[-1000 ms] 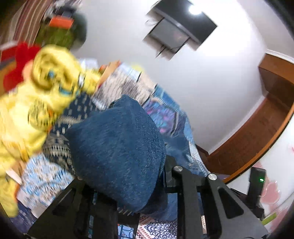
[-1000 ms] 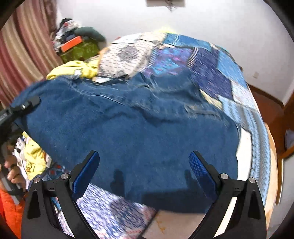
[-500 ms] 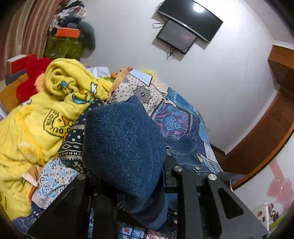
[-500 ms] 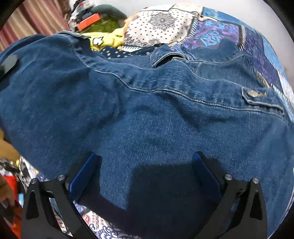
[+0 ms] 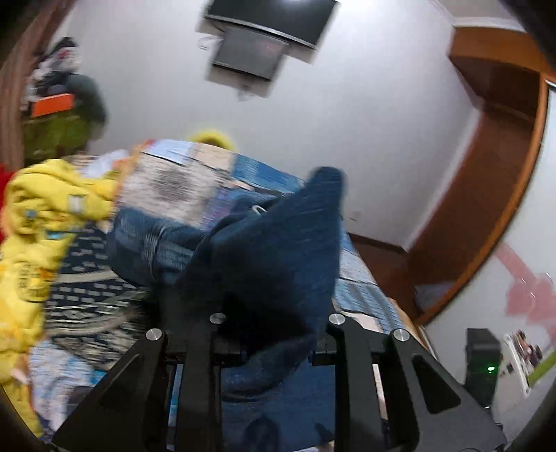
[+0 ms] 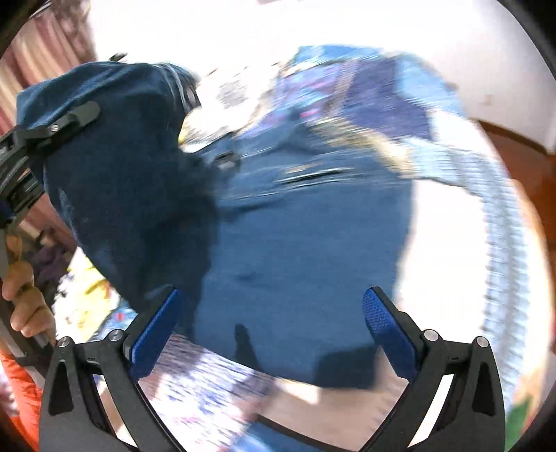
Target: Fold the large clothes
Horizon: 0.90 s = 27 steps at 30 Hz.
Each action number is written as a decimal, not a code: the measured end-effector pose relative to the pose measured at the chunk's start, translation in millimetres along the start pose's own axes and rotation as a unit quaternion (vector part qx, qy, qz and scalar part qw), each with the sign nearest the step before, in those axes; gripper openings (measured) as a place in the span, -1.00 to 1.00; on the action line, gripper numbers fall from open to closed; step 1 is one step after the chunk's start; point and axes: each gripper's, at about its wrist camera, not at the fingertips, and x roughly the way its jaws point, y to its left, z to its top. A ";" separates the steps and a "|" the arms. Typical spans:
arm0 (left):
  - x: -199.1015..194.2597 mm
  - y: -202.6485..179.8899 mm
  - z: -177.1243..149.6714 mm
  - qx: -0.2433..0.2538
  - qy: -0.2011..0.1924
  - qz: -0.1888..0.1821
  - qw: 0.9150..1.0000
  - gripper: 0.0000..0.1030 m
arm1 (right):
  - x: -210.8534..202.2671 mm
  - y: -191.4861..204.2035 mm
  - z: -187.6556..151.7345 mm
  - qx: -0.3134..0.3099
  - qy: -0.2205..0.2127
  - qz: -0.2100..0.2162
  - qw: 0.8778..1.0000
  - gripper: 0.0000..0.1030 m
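A dark blue denim jacket (image 6: 299, 243) lies spread on the patchwork bedspread (image 6: 399, 104). My left gripper (image 5: 271, 313) is shut on a fold of the denim (image 5: 278, 250) and holds it lifted above the bed; it shows at the left of the right wrist view (image 6: 69, 118), with cloth draped over it. My right gripper (image 6: 271, 323) is open and empty, its blue pads (image 6: 385, 333) wide apart above the jacket's near edge. Both views are motion-blurred.
A yellow printed garment (image 5: 38, 222) is heaped at the bed's left side. A green bag with an orange box (image 5: 52, 121) stands by the wall. A television (image 5: 274, 24) hangs above. A wooden door frame (image 5: 486, 215) is at right.
My left gripper has carried the held denim fold rightward across the jacket. My right gripper has pulled back and up from the cloth, jaws still open. Both cameras swing fast.
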 end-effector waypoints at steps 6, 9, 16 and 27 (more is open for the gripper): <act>64.2 -73.6 -59.4 0.090 0.102 -0.040 0.990 -0.58 | -57.0 -67.4 -32.6 0.067 -0.036 -0.067 0.995 1.00; 88.5 -89.7 -98.2 0.135 0.174 -0.051 0.974 -0.58 | -76.3 -94.7 -52.0 0.102 -0.042 -0.092 0.990 1.00; 82.1 -91.1 -128.5 0.177 0.230 -0.084 0.953 -0.44 | -92.1 -119.0 -67.7 0.144 -0.047 -0.090 0.984 1.00; 10.0 -86.2 -121.8 0.182 0.228 -0.094 0.952 0.18 | -102.8 -77.8 -51.8 0.099 -0.077 -0.057 0.990 1.00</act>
